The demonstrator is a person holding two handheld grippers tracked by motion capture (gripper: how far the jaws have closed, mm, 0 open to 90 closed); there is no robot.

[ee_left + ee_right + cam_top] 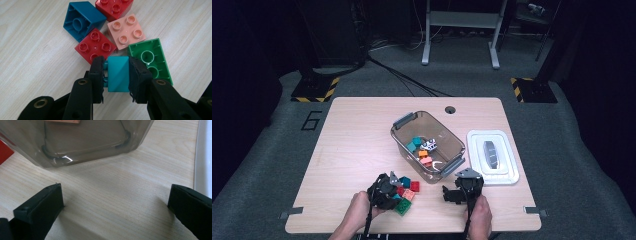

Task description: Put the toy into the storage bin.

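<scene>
My left gripper is shut on a small teal brick, its pads pressing both sides just above the wooden table. Around it lie loose bricks: a red one, a salmon one, a green one lying hollow side up, a dark blue one tipped over, and a second red one. In the high view this gripper sits at the brick cluster near the front edge. My right gripper stands open over bare wood, with nothing between its jaws, just before the clear bin.
The clear brown bin with grey handles holds several bricks at the table's middle. A white lid lies to its right, next to my right gripper. The table has a cable hole at the back. Dark floor surrounds it.
</scene>
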